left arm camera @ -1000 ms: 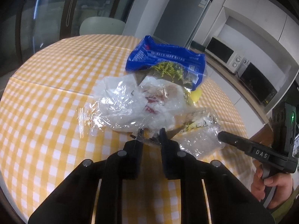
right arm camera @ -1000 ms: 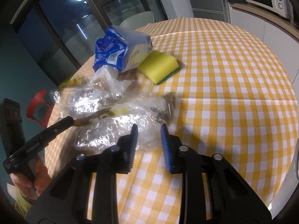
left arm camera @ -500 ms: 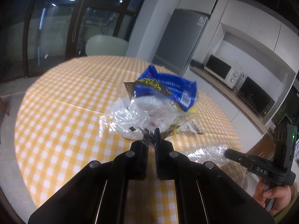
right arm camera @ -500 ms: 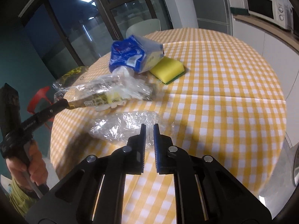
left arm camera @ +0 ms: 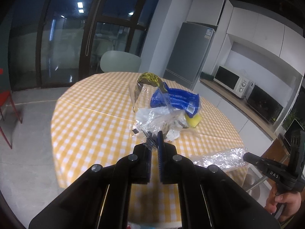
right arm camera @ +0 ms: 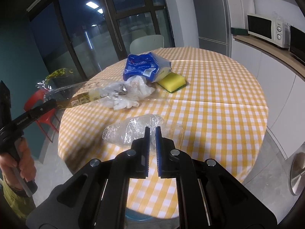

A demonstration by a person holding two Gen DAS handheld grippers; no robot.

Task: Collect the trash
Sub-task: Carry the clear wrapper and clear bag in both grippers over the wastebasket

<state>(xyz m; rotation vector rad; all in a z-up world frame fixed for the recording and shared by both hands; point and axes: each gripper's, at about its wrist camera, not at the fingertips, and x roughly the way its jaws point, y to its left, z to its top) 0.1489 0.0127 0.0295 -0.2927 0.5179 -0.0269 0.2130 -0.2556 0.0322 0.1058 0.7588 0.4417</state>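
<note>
My left gripper (left arm camera: 154, 140) is shut on a long clear wrapper (left arm camera: 142, 93) with yellow-black print, which hangs lifted over the yellow checked round table (left arm camera: 91, 126). In the right wrist view that wrapper (right arm camera: 80, 93) stretches from the left gripper (right arm camera: 52, 103) toward a crumpled white wrapper (right arm camera: 131, 95). My right gripper (right arm camera: 151, 133) is shut on a crinkled clear plastic bag (right arm camera: 129, 129), raised at the table's near edge; the same bag (left arm camera: 219, 157) shows in the left wrist view. A blue packet (right arm camera: 144, 66) and a yellow sponge (right arm camera: 172, 82) lie on the table behind.
A pale green chair (left arm camera: 120, 61) stands beyond the table and a red chair (right arm camera: 41, 99) to its left. A fridge (left arm camera: 188, 55) and a counter with a microwave (left arm camera: 230, 81) line the right wall. A round steel object (right arm camera: 297, 173) sits on the floor at right.
Both grippers closed on their plastic pieces, then pulled back and up from the table. The printed wrapper and the clear bag lifted away from the pile.
</note>
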